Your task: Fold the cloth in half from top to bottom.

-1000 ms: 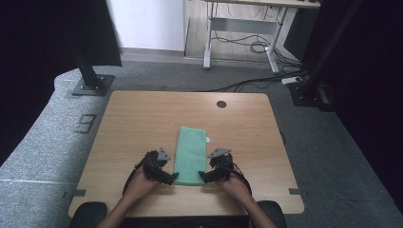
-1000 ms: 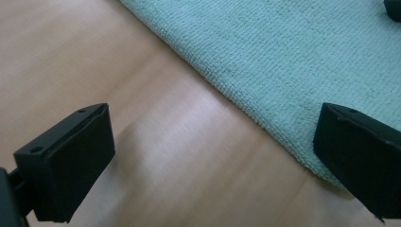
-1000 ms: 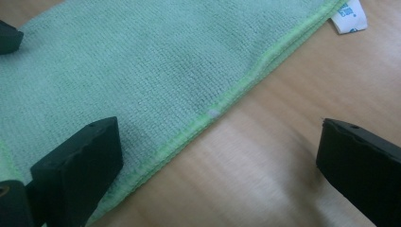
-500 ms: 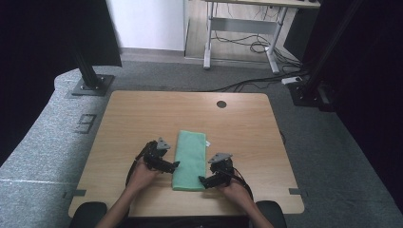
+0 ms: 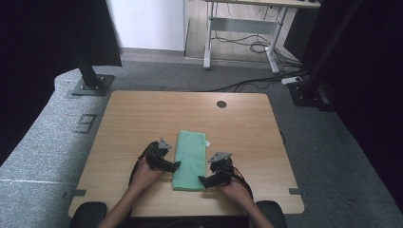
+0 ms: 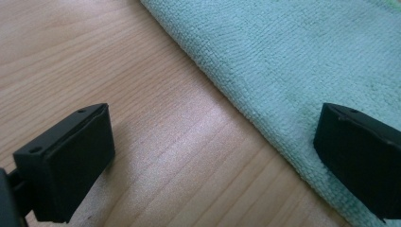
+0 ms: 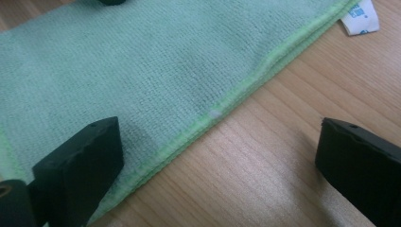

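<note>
Looking down from the high view, a folded green cloth (image 5: pixel 191 160) lies lengthwise on the near half of the table (image 5: pixel 142 118), with the left gripper (image 5: pixel 172 166) at its left long edge and the right gripper (image 5: pixel 203 179) at its right edge, close to the near corner. Both hands (image 5: pixel 142 176) rest low on the wood.

In the left gripper view, the jaws stand wide apart, one over bare wood, the other over the cloth, so they straddle the folded, rounded edge (image 6: pixel 246 113). Nothing is pinched yet.

In the right gripper view, the jaws are likewise wide, again one over cloth and one over wood, astride the edge where the stacked hems show as a bright green line (image 7: pixel 227 104). A white tag (image 7: pixel 360 19) sticks out at the far corner.

The work looks like taking both edges for another fold or a lift. To do it well, each lower jaw should slide flat along the wood under every layer before closing; on the hem side especially, a shallow bite would likely catch only the top layers and let the stack splay. The two grips should sit level with each other.
</note>
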Demonstrator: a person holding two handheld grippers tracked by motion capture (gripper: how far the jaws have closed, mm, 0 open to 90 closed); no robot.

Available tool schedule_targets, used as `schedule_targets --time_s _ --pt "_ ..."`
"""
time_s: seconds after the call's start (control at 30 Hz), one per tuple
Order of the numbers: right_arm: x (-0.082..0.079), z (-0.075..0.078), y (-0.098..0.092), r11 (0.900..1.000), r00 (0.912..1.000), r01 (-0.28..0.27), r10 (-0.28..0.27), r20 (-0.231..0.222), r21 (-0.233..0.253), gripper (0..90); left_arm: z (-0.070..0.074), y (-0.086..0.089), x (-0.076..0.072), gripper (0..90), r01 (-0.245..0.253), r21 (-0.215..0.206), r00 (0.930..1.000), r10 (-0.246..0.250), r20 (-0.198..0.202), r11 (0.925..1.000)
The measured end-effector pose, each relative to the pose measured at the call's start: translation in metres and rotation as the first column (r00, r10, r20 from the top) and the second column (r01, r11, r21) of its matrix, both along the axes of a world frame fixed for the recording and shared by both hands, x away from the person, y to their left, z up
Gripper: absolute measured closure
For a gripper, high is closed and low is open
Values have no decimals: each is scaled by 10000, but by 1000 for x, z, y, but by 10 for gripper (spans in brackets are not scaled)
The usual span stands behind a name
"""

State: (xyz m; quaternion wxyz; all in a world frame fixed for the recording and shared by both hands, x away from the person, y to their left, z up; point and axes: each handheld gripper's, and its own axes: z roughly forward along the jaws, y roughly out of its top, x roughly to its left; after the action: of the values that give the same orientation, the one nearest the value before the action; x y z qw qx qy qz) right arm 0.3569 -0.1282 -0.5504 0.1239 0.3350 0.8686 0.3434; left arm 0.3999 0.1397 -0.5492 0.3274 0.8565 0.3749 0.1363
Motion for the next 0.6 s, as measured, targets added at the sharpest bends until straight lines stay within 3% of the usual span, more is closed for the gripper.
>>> schedule_targets --time_s 0.23,0.33,0.6 --pt "5 3 0 9999 9997 -133 135 -181 106 31 6 -5 5 0 -135 422 9992 119 369 9990" --pt "11 7 2 9999 10000 -45 46 -65 98 32 1 -4 10 0 -150 98 9998 149 130 9998" --pt "53 20 5 9991 9992 392 -391 -43 184 70 0 -2 12 0 -132 -6 9999 132 -27 9999"
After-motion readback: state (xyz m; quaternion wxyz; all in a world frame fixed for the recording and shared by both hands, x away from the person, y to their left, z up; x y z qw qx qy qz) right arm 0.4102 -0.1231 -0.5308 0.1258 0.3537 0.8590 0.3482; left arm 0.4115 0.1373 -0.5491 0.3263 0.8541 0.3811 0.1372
